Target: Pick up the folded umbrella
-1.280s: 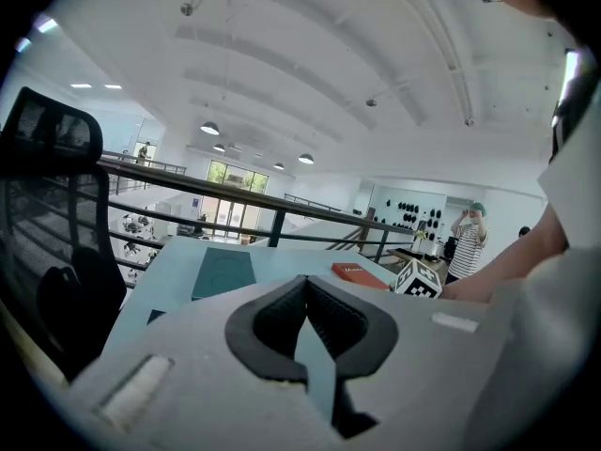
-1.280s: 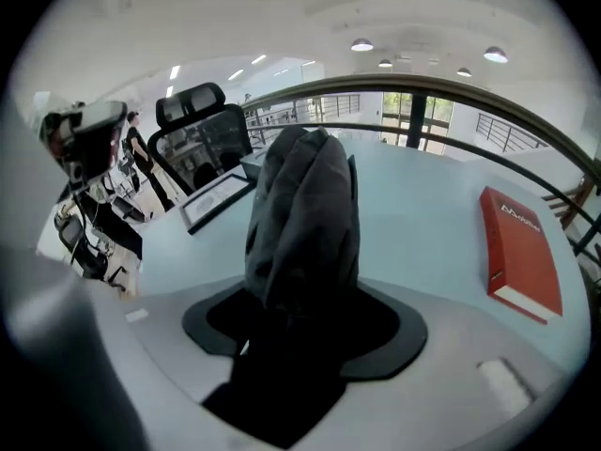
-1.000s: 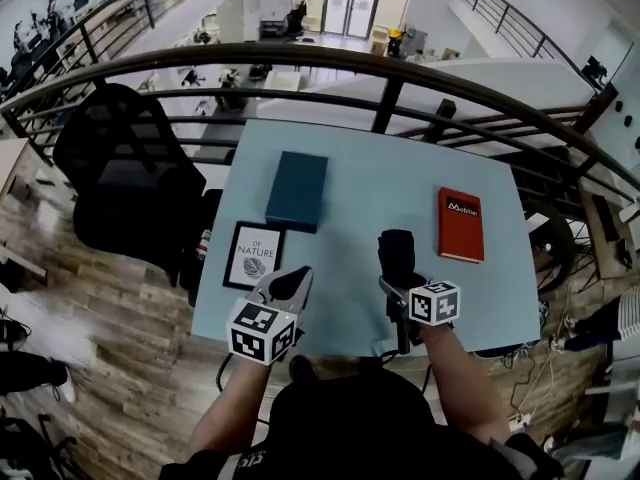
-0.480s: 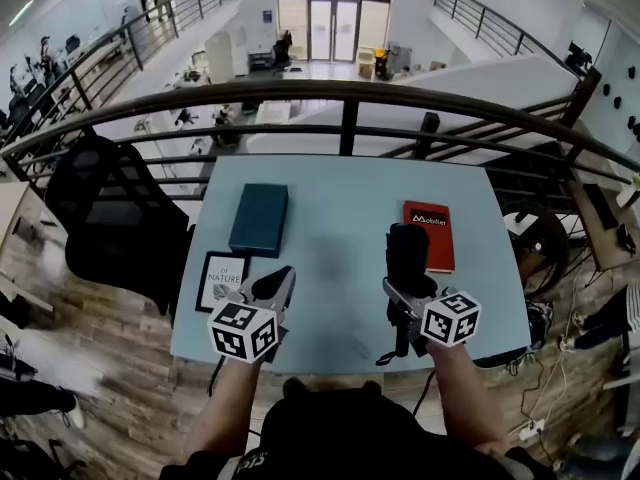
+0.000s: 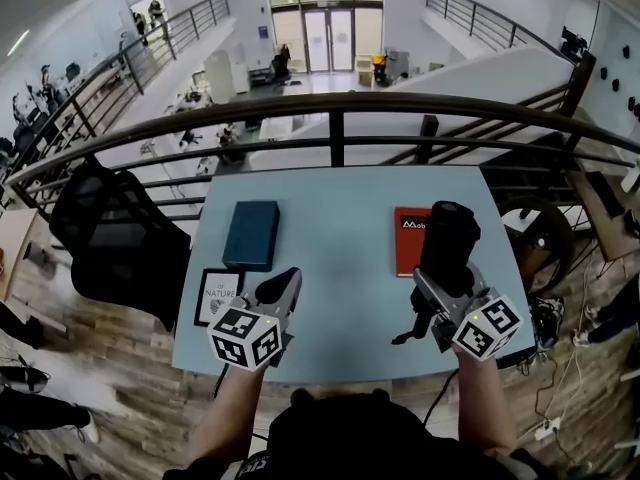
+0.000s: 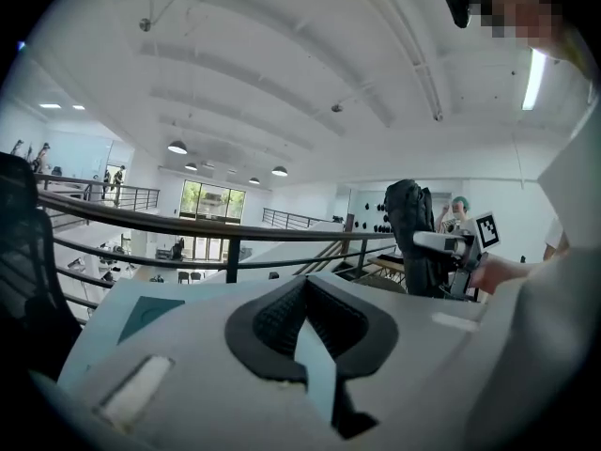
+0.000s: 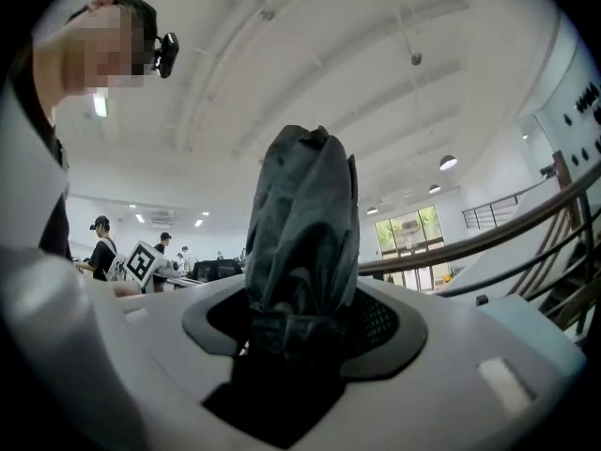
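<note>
At the left of the blue table [image 5: 340, 218] lay a framed print [image 5: 220, 296] and a teal book [image 5: 250, 234]. My left tongs [image 5: 283, 286] hung over the near edge, jaws together on nothing. Further right, my right tongs [image 5: 440, 286] clamped the folded umbrella [image 5: 449, 236], which stood upright, clear of the table, in front of the red book [image 5: 408, 240].

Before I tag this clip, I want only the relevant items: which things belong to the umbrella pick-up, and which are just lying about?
Job: folded umbrella, right gripper holding it.
Lying about: teal book, red book, framed print, black chair.
</note>
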A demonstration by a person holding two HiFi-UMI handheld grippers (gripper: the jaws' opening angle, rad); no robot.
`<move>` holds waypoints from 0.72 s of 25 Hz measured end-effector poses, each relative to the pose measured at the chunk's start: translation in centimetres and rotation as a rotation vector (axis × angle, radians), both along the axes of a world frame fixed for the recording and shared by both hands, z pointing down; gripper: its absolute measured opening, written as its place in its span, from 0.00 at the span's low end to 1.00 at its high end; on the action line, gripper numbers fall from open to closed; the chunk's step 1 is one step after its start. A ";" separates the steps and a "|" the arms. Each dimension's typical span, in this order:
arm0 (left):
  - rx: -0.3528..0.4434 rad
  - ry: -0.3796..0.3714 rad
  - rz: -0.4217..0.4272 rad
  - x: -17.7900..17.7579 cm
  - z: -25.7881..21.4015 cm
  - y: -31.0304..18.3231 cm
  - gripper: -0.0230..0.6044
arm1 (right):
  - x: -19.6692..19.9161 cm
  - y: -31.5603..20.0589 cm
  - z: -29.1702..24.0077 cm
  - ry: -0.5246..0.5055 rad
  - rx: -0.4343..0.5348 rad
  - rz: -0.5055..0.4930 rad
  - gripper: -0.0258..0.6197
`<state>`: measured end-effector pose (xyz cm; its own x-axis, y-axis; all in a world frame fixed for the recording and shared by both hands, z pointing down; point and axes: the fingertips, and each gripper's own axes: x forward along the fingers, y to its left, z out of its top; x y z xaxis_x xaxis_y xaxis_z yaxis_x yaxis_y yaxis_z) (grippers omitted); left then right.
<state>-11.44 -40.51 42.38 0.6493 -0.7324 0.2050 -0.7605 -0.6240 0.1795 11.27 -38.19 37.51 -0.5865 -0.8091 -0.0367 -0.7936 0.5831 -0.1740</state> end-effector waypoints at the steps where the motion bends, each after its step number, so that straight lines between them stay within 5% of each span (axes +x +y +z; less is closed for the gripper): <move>1: 0.011 -0.004 0.004 0.1 -0.4 0.0 0.05 | 0.2 0.3 -1.0 0.002 0.037 0.001 0.44; 8: 0.080 -0.007 -0.008 -0.4 -3.0 -0.5 0.05 | 0.5 2.2 -5.8 -0.009 0.173 -0.007 0.44; 18: 0.078 -0.004 -0.013 -0.7 -2.5 -0.8 0.05 | 0.1 2.0 -3.9 -0.036 0.125 -0.003 0.44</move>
